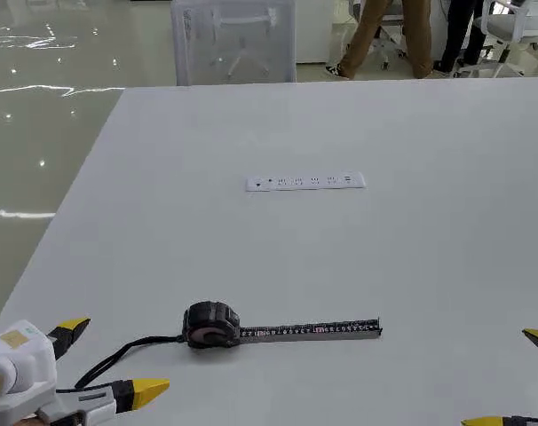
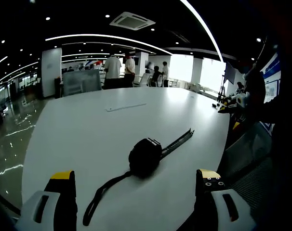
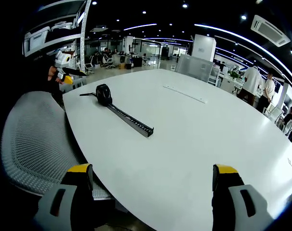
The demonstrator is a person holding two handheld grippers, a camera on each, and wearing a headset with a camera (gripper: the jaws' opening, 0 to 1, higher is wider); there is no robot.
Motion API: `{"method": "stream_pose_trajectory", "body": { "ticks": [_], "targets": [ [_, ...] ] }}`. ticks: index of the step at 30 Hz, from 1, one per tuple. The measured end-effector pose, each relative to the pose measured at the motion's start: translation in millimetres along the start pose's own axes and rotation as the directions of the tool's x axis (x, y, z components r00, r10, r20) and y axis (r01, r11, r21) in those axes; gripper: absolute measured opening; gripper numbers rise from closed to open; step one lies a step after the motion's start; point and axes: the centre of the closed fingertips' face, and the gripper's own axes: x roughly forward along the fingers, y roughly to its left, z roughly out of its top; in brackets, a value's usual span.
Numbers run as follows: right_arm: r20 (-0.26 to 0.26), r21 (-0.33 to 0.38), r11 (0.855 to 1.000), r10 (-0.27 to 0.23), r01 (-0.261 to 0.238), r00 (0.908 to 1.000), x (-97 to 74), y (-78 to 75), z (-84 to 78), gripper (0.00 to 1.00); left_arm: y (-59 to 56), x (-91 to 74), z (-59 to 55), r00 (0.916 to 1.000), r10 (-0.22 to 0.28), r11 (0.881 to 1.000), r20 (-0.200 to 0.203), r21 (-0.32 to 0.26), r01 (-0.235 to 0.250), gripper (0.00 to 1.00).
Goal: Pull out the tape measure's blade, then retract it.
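Two grippers: both hang over the near edge of the table, neither touching anything.
Left gripper [image 1: 111,357]: at 8 o'clock in the head view, its yellow-tipped jaws spread wide with nothing between them. In the right gripper view it shows small [image 3: 64,74] at 10 o'clock, beyond the case.
Right gripper [image 1: 512,378]: at 4 o'clock in the head view. The jaws are spread and hold nothing, and only the yellow tips show there. In the left gripper view it sits far off [image 2: 230,103] at 2 o'clock.
Tape measure [image 1: 211,325]: a dark round case lying on the white table [image 1: 411,133] at 7 o'clock in the head view, near the front edge. In the left gripper view it lies straight ahead [image 2: 145,156], just beyond the jaw tips.
Blade [image 1: 309,330]: drawn out of the case and lying flat on the table, running from the case towards 3 o'clock. Its free end is well apart from the right gripper.
Wrist strap [image 1: 118,355]: a black cord trailing from the case towards 8 o'clock, ending near the left gripper's jaws.
Socket strip [image 1: 304,182]: a white strip set flat in the table, at 12 o'clock from the blade and well apart from it.
Mesh chair [image 3: 30,134]: grey, at 8 o'clock in the right gripper view, beside the table edge.
People [image 2: 119,67]: several stand beyond the far end of the table.
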Motion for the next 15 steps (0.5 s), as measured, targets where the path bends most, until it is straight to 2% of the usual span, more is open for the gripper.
{"method": "stream_pose_trajectory", "body": {
  "ticks": [3,7,9,12,15],
  "targets": [
    [0.001,-0.014,1.000,0.005,-0.005,1.0000,1.9,-1.0,2.1,0.98,-3.0,5.4,6.9,0.9999,0.012,1.000,-0.002,-0.021,-0.013,1.00],
    [-0.009,-0.030,0.999,0.015,-0.016,0.9998,4.1,-2.3,7.3,0.99,-17.8,12.9,20.2,1.0000,0.005,1.000,0.002,-0.012,-0.005,1.00],
    [-0.029,-0.034,0.999,0.020,-0.021,0.9994,6.1,-3.4,6.5,0.99,-23.7,18.0,24.2,1.0000,0.002,1.000,-0.001,-0.011,-0.002,1.00],
    [-0.030,-0.047,0.998,0.032,-0.033,0.9990,9.3,-5.0,9.3,1.00,-26.7,26.4,22.7,0.9993,0.022,0.999,-0.030,-0.023,-0.023,1.00],
    [-0.039,-0.060,0.997,0.052,-0.055,0.9979,12.3,-4.0,14.5,1.00,-29.9,34.2,21.8,0.9987,0.032,0.998,-0.041,-0.048,-0.034,1.00]
  ]
}}
